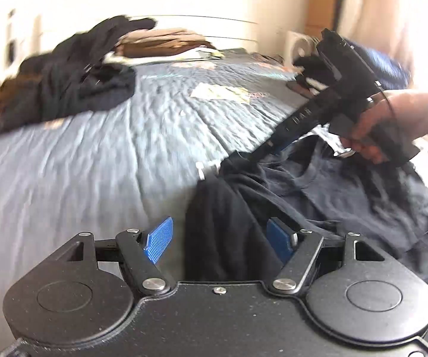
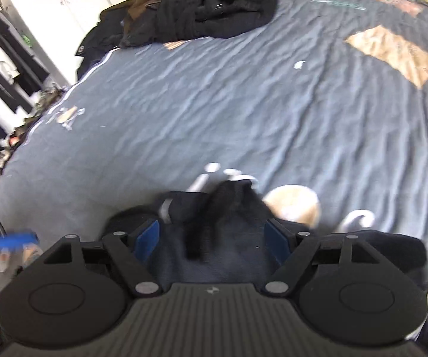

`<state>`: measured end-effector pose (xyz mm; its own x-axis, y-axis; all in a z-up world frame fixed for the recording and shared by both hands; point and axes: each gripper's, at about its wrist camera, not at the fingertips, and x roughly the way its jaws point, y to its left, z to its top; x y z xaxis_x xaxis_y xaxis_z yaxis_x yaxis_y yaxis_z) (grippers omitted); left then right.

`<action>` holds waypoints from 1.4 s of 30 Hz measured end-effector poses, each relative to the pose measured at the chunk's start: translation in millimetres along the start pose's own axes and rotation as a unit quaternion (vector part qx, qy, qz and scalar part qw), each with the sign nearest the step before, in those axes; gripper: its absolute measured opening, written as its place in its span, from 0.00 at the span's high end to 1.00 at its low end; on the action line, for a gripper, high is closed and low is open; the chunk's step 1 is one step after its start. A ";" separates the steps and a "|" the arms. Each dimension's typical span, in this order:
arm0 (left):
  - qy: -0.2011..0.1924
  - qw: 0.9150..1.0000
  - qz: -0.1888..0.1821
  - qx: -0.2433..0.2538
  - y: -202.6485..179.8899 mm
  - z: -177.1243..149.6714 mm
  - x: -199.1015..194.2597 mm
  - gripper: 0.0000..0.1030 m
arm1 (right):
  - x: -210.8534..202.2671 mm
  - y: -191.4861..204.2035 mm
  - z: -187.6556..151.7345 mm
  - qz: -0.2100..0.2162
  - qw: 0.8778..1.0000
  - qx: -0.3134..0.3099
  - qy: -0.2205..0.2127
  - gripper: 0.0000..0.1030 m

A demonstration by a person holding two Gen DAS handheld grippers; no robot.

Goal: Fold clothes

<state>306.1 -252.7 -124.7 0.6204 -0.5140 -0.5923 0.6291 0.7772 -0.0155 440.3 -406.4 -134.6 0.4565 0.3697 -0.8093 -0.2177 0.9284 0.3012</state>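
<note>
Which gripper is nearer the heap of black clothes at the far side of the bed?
Left, but only slightly. The left gripper and right gripper both sit over the dark garment at the near edge, with open bedspread between them and the heap.

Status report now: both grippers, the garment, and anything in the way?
Left gripper open, dark garment between pads. Right gripper open over same cloth. Clothes pile far across bed, not in way.

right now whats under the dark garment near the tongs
The blue-grey bedspread lies under the dark garment, its wrinkled surface showing all around. What the bunched cloth itself covers cannot be seen.
</note>
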 end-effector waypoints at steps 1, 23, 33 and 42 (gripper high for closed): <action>0.000 1.000 0.004 0.014 2.9 7.2 11.4 0.33 | 3.8 -3.8 0.1 -0.002 1.000 0.004 0.003 0.25; 0.086 0.996 -0.036 0.011 52.9 12.4 79.7 0.91 | 51.7 -29.3 12.8 -0.012 0.999 0.017 -0.025 0.25; 0.056 0.997 -0.057 0.009 32.0 27.5 47.9 0.47 | -7.3 -5.4 -1.3 0.035 0.997 0.011 -0.070 0.25; 0.117 0.990 -0.069 0.034 -53.8 -0.7 106.3 0.47 | -72.5 41.2 -42.5 0.083 0.993 -0.009 -0.081 0.25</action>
<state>337.9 -348.9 -187.4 0.4059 -0.5093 -0.7588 0.7349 0.6755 -0.0603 361.6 -396.6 -85.0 0.5452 0.5204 -0.6572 -0.3160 0.8537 0.4139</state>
